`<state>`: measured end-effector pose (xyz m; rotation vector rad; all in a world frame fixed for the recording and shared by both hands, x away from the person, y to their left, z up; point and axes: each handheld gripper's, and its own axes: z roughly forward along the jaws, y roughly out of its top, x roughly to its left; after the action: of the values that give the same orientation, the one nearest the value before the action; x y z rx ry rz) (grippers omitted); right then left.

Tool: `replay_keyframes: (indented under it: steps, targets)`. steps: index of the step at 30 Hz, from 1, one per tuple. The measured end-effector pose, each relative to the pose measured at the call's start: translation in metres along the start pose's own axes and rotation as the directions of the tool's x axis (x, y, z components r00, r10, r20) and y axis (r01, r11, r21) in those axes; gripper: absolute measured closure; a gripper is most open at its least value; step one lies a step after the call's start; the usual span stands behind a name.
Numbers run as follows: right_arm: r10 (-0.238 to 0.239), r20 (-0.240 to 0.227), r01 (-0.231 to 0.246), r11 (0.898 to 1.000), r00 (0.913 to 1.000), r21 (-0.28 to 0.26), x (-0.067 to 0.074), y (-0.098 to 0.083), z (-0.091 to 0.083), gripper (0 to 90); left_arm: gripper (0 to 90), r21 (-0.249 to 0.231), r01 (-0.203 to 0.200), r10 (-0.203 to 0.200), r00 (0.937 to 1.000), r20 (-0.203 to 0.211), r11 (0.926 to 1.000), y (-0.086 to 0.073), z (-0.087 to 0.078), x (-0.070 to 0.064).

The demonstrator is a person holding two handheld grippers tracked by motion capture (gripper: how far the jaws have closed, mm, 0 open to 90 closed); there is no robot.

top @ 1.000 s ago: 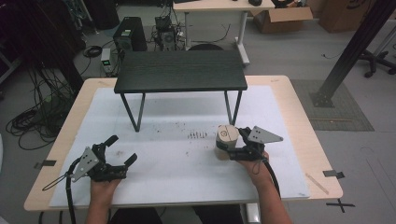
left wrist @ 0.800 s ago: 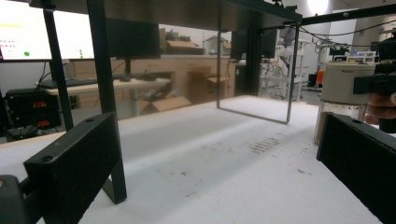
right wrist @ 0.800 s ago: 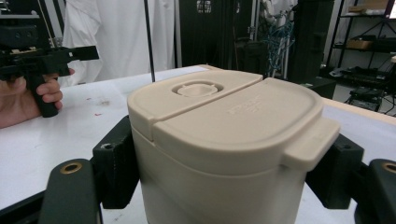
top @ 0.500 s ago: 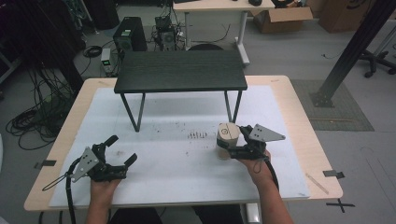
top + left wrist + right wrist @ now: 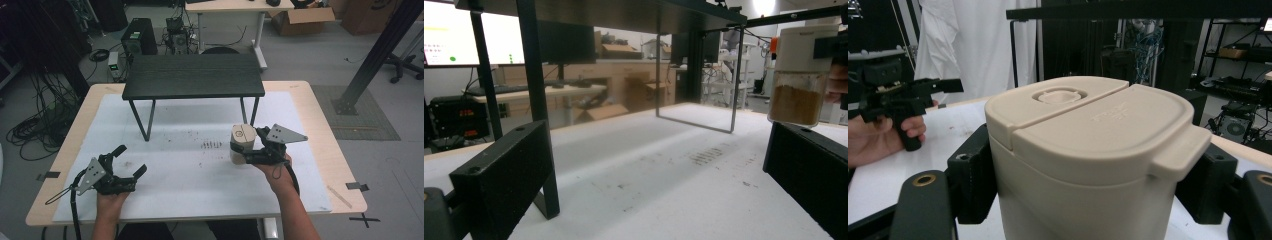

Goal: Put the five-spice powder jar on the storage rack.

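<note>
High view shows the right gripper holding a beige spice jar between its fingers at 3 o'clock on the desk, probably for lifting, while the left gripper fingers stand wide, empty.

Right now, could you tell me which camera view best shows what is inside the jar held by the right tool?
The left gripper view: the jar appears side-on, with brown powder through its clear wall. The right gripper view shows its beige lid close up. The high view shows it from above in the right tool.
</note>
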<state>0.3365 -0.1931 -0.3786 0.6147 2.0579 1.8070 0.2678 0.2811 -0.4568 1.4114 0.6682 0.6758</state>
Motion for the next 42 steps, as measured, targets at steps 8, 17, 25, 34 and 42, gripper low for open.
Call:
replay_keyframes:
  steps: [8,17,25,34,42]
  targets:
    - [0.010,-0.006,-0.010,1.000,0.9999,-0.007,0.001,0.020,-0.001,24.3,0.2,0.000,0.001,-0.001,1.0000,0.000,1.0000,0.000,0.000,0.000]
    - [-0.010,-0.026,0.010,1.000,0.9996,-0.012,0.006,0.047,-0.001,24.3,0.2,0.001,0.001,-0.001,1.0000,0.000,1.0000,0.000,0.000,0.000]
    - [-0.024,-0.030,0.023,1.000,0.9993,-0.012,0.007,0.065,0.001,24.2,0.2,0.001,0.001,-0.001,1.0000,0.000,1.0000,0.000,0.000,0.000]
    - [-0.037,-0.043,0.036,0.999,0.9984,-0.011,0.008,0.088,0.005,24.2,0.2,0.004,-0.002,0.002,1.0000,0.001,1.0000,0.000,0.000,0.000]
    - [-0.045,-0.046,0.044,0.999,0.9979,-0.017,0.008,0.107,0.008,24.2,0.2,0.001,0.000,0.000,1.0000,0.000,1.0000,0.000,0.000,0.000]
